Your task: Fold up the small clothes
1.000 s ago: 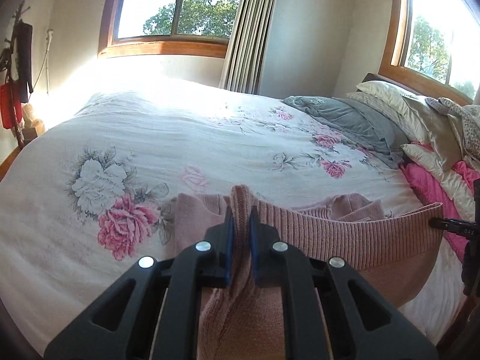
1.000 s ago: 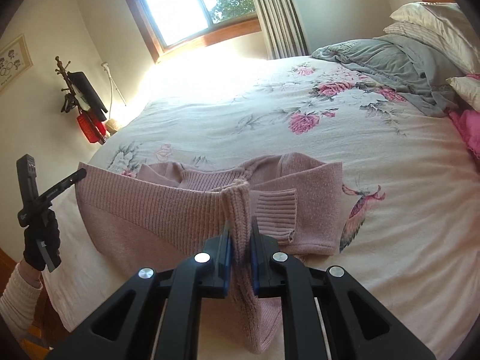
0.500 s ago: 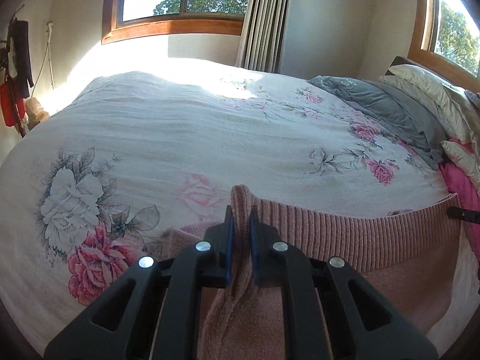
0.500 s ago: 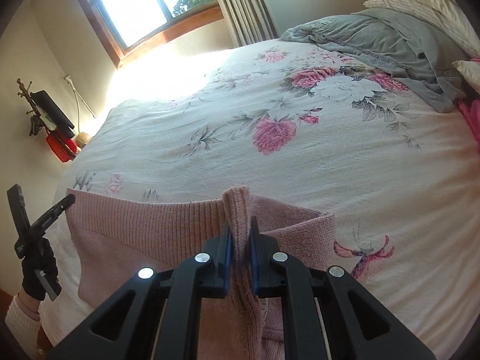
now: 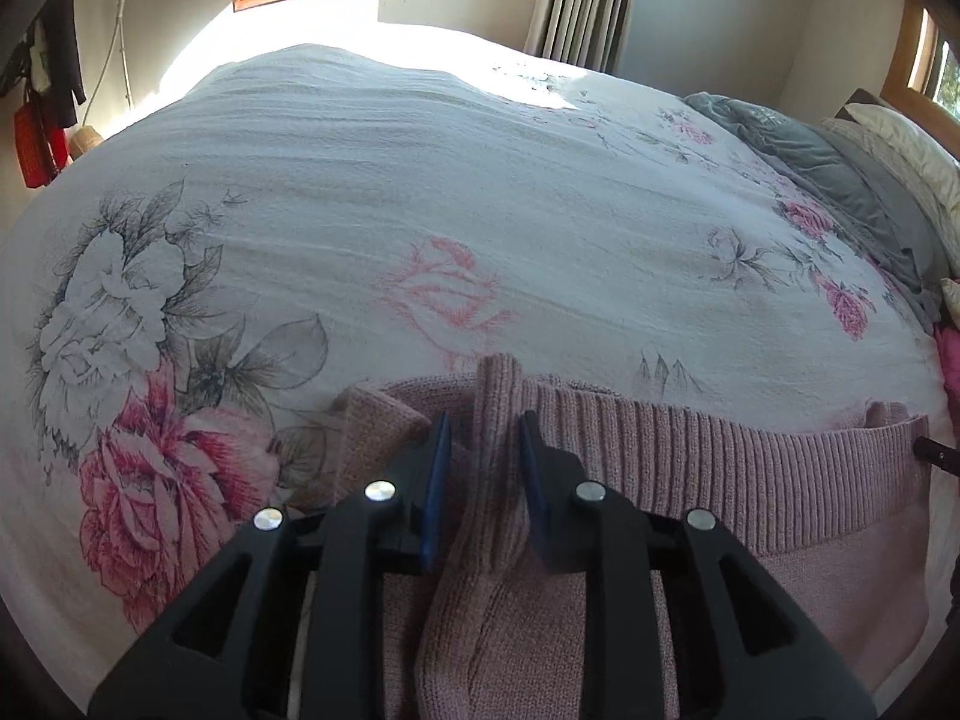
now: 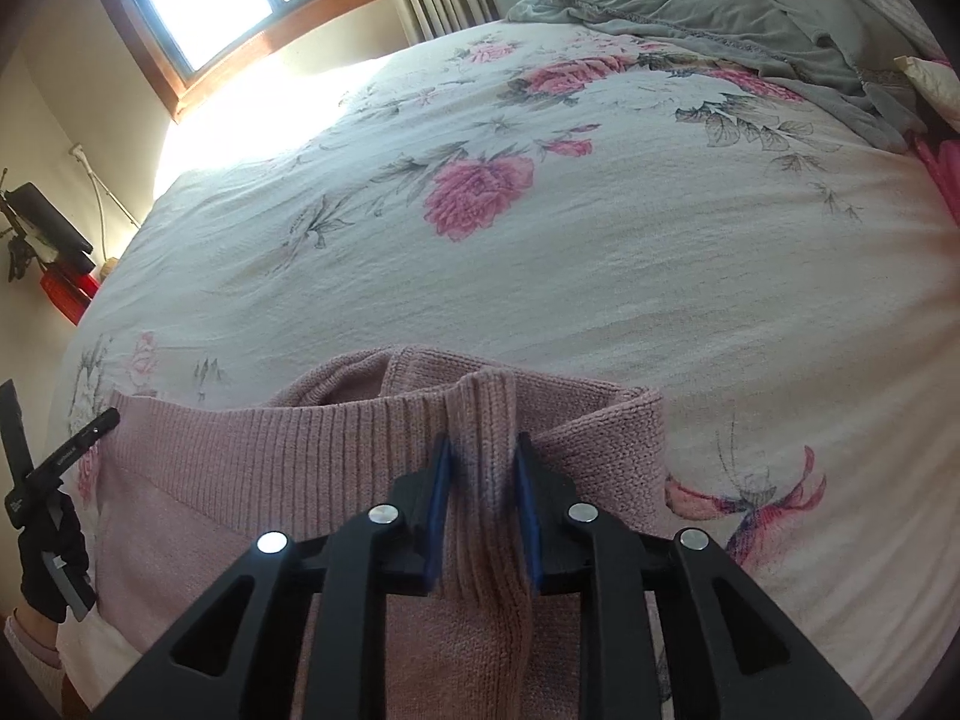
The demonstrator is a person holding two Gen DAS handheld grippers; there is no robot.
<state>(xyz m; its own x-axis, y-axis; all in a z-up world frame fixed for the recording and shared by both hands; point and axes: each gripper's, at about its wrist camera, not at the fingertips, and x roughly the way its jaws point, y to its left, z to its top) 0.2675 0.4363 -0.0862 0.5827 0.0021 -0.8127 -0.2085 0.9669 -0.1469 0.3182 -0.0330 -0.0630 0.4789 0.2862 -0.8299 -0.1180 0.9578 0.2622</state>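
Observation:
A pink knit sweater (image 5: 750, 468) lies at the near edge of the floral bed cover (image 5: 480, 210), its ribbed hem stretched across. My left gripper (image 5: 485, 450) stands open around a raised fold of that hem; there is a gap between the fold and the left pad. In the right wrist view the sweater (image 6: 240, 480) spreads to the left, and my right gripper (image 6: 483, 468) is open with the hem's other corner fold loose between its blue pads. A gloved hand holds the left gripper (image 6: 54, 468) at the far left edge there.
A grey blanket (image 6: 720, 18) and pillows (image 5: 912, 144) are heaped at the head of the bed, with a bright pink cloth (image 6: 948, 174) beside them. A wall rack with a red bag (image 5: 42, 138) hangs beyond the foot end. Wide bed cover (image 6: 600, 300) lies ahead.
Both grippers carried the hem forward and down onto the bed, folding the sweater over itself. Both pairs of pads have parted, so the pinched folds are now loose.

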